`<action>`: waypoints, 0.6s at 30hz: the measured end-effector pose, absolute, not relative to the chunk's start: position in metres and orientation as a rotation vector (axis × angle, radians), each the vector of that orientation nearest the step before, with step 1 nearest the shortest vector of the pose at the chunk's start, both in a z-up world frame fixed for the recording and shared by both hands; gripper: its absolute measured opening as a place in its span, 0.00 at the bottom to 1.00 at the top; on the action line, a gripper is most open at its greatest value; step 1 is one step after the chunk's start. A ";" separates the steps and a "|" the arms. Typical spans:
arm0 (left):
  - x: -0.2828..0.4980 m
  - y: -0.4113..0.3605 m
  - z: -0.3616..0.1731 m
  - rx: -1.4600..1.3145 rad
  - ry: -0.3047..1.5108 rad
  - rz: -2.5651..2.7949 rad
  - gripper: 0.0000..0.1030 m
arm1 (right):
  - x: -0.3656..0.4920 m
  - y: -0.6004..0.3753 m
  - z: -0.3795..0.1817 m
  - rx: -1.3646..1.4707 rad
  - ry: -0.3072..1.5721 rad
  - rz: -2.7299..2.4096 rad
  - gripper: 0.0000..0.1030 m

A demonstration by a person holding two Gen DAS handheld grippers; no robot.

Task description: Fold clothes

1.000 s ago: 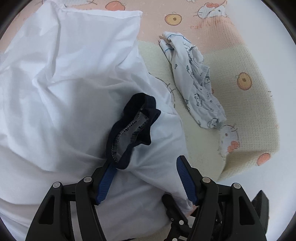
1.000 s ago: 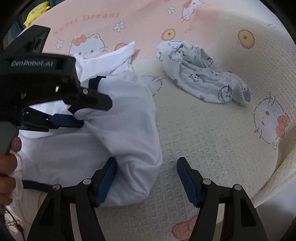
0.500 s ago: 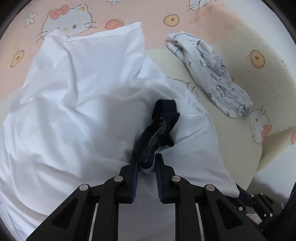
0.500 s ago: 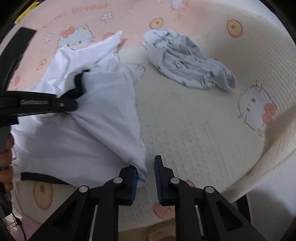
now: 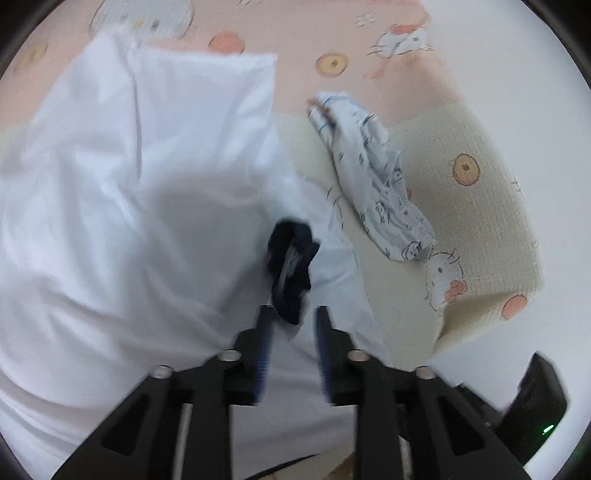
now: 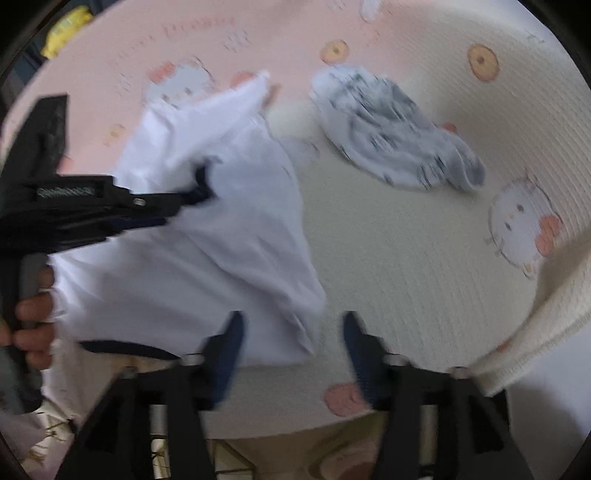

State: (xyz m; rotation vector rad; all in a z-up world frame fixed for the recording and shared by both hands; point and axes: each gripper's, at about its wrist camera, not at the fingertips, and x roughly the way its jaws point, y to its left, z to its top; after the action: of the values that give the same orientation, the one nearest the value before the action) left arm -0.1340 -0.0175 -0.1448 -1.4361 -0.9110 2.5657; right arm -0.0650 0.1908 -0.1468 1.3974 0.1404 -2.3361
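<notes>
A white shirt (image 5: 147, 206) with navy trim lies rumpled over the left part of a cartoon-cat blanket (image 5: 476, 206), pink at the far side and cream nearer, spread on a bed. In the left wrist view the shirt fills most of the left and middle, and its navy collar (image 5: 291, 273) stands bunched up just beyond the left gripper (image 5: 293, 317). That gripper's jaws have just been opening and now stand apart; the collar's lower end dips between the blue pads (image 5: 263, 347), close against the left one, though the blur hides whether it touches. The grip looks released.

From the right wrist view, the right gripper (image 6: 291, 325) is also released, its jaws having just been opening and now set wide. The near right corner of the shirt (image 6: 207, 251) hangs down between them, and neither pad presses on it. At the left of this view the left gripper (image 6: 184, 199) reaches in sideways toward the collar, with the person's left hand (image 6: 29, 325) wrapped round its handle.

A small printed white garment (image 6: 395, 133) lies crumpled on the blanket, far and to the right, apart from the shirt. Both views are blurred. A yellow object (image 6: 64, 29) sits at the far left edge, too blurred to name.
</notes>
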 end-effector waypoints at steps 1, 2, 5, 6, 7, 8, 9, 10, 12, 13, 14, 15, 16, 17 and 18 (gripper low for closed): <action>-0.133 -0.019 -0.142 -1.421 -0.874 2.605 0.63 | -0.070 0.192 -0.143 1.387 0.101 -2.331 0.60; -0.131 -0.020 -0.140 -1.399 -0.860 2.629 0.67 | -0.075 0.194 -0.139 1.376 0.062 -2.325 0.60; -0.140 -0.011 -0.143 -1.410 -0.867 2.620 0.67 | -0.092 0.200 -0.131 1.366 -0.064 -2.309 0.60; -0.144 -0.009 -0.145 -1.427 -0.853 2.623 0.67 | -0.099 0.203 -0.130 1.377 -0.110 -2.306 0.60; -0.149 -0.007 -0.146 -1.438 -0.838 2.629 0.67 | -0.102 0.204 -0.129 1.386 -0.145 -2.307 0.60; -0.151 -0.005 -0.145 -1.442 -0.829 2.630 0.67 | -0.106 0.205 -0.128 1.395 -0.178 -2.306 0.60; -0.156 -0.005 -0.145 -1.448 -0.823 2.628 0.67 | -0.112 0.206 -0.131 1.409 -0.197 -2.299 0.60; -0.161 -0.005 -0.146 -1.457 -0.816 2.625 0.67 | -0.119 0.206 -0.133 1.422 -0.216 -2.291 0.60; -0.165 -0.005 -0.145 -1.477 -0.767 2.628 0.67 | -0.134 0.205 -0.139 1.450 -0.233 -2.272 0.60; -0.168 -0.003 -0.145 -1.486 -0.737 2.630 0.67 | -0.141 0.203 -0.142 1.454 -0.238 -2.267 0.60; -0.172 -0.001 -0.146 -1.496 -0.705 2.632 0.67 | -0.149 0.201 -0.144 1.457 -0.243 -2.262 0.60; -0.175 0.002 -0.146 -1.503 -0.668 2.629 0.67 | -0.156 0.200 -0.146 1.451 -0.255 -2.260 0.60; -0.178 0.005 -0.146 -1.508 -0.628 2.623 0.67 | -0.163 0.198 -0.148 1.447 -0.274 -2.249 0.60; -0.182 0.009 -0.146 -1.515 -0.590 2.617 0.67 | -0.169 0.197 -0.149 1.442 -0.293 -2.238 0.60; -0.186 0.012 -0.147 -1.523 -0.561 2.617 0.67 | -0.176 0.195 -0.151 1.438 -0.313 -2.227 0.60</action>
State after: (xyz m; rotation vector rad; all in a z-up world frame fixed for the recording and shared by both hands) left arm -0.1865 0.0116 -0.1474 -1.5226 -0.5605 2.6167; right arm -0.1763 0.1949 -0.1510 1.4383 -0.3127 -2.2274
